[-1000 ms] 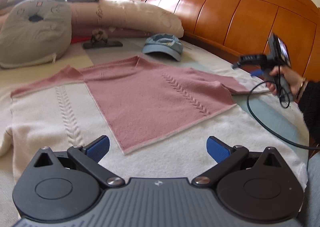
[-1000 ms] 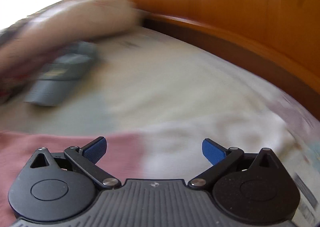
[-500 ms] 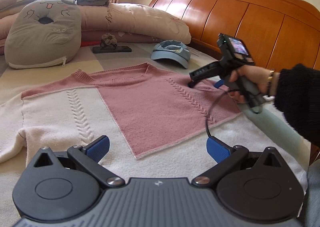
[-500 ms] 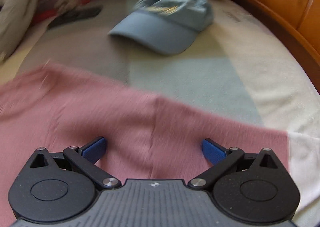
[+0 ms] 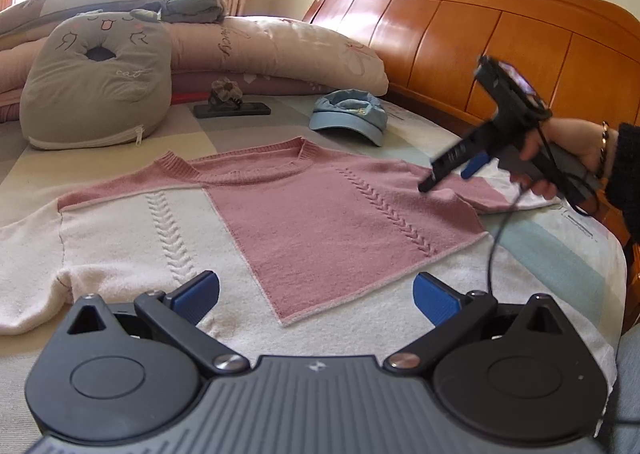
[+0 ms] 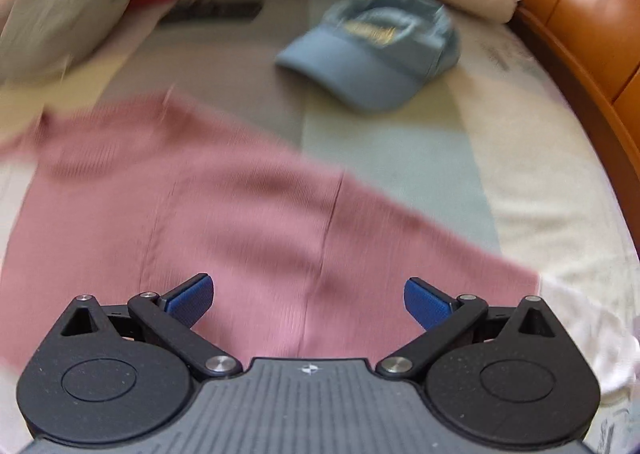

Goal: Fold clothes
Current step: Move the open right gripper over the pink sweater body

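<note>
I see the pink-and-cream knitted sweater (image 5: 320, 222) lying flat on the bed (image 5: 560, 254). My left gripper (image 5: 316, 294) hovers over its hem, jaws spread and empty. My right gripper (image 6: 308, 298), likewise spread, sits over the pink shoulder.

Blk grippers, blue fingers (image 5: 434, 296); blk sleeve (image 5: 626, 178), bracelet (image 5: 603, 144).

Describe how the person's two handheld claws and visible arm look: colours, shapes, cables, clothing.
Each claw, left claw and right claw, has a ribbed grey body, two round black discs, black linkage arms and blue fingertips. The right claw trails a black cable. The right arm wears a black sleeve and a bracelet.
</note>
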Available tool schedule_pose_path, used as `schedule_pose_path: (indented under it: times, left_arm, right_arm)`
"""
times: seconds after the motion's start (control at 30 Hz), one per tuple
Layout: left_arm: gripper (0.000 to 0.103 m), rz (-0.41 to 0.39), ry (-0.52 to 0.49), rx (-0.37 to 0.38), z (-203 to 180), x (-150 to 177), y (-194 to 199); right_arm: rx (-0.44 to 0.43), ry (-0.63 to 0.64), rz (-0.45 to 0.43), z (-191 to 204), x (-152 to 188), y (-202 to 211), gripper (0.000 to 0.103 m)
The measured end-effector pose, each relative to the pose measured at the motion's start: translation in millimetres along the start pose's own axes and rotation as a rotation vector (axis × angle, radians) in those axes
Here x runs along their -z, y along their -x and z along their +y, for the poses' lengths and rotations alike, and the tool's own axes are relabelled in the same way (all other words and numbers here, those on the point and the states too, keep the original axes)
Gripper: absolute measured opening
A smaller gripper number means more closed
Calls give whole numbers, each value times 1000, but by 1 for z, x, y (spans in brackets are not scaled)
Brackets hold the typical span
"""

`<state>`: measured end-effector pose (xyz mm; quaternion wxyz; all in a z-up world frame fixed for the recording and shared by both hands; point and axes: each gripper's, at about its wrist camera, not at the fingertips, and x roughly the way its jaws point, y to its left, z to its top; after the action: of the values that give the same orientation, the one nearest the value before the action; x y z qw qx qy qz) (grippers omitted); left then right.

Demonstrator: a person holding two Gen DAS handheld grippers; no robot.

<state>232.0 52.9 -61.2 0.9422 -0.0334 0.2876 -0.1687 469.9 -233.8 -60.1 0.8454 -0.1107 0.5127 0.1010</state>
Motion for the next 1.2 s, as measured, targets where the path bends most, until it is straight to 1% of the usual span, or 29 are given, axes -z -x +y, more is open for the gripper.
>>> schedule_pose_path:
  times: [0.07, 0.1, 0.17, 0.2, 0.27, 0.37, 0.5, 0.6, 0.67, 0.73, 0.8, 0.83, 0.87, 0.9, 1.03, 1.07, 1.13, 1.2]
  left_arm:
    - [102, 2, -8, 6, -2, 1, 0]
    - [102, 4, -9, 7, -3, 1, -1]
    - [102, 9, -12, 8, -3, 2, -3]
    - [102, 11, -13, 8, -4, 2, -3]
    - [102, 12, -14, 5, -4, 2, -3]
    - [102, 11, -15, 2, -4, 2, -1]
    - [102, 0, -1, 23, -3, 1, 2]
    - [102, 1, -8, 8, -4, 0, 2]
    - [102, -4, -10, 11, -4, 0, 3]
    - [102, -6, -7, 20, -4, 0, 3]
    - [102, -1, -6, 15, -3, 0, 2]
    - [102, 1, -5, 13, -2, 0, 1]
    - [102, 2, -3, 11, -1, 0, 1]
    - [102, 3, 2, 10, 0, 0, 1]
    - [102, 10, 10, 10, 1, 1, -1]
    - [102, 9, 7, 10, 1, 1, -1]
    - [102, 5, 6, 16, 0, 1, 1]
    - [102, 5, 11, 23, 0, 2, 0]
  right_arm:
    - [57, 12, 23, 3, 13, -9, 103]
    - [60, 14, 26, 2, 18, -16, 103]
    - [-15, -57, 1, -8, 23, -25, 103]
    - [-37, -73, -14, -11, 24, -26, 103]
    - [-50, -65, -43, -12, 25, -26, 103]
    - [-37, -36, -37, -8, 37, -19, 103]
    - [-16, 8, -28, -8, 54, -4, 103]
    - [-19, -7, -36, -9, 50, 9, 103]
    - [-36, -38, -72, -10, 42, 18, 103]
    - [-13, -87, -78, -11, 31, 17, 103]
    - [5, -119, -48, -11, 23, 8, 103]
    - [11, -125, -16, -10, 21, 1, 103]
    - [21, -121, 19, -8, 21, -8, 103]
    - [25, -114, 31, -6, 22, -15, 103]
    - [-23, -184, -37, -15, 17, -23, 103]
    - [-29, -195, -37, -16, 15, -24, 103]
    - [-42, -205, -38, -19, 12, -18, 103]
    - [-45, -218, -82, -21, 12, -7, 103]
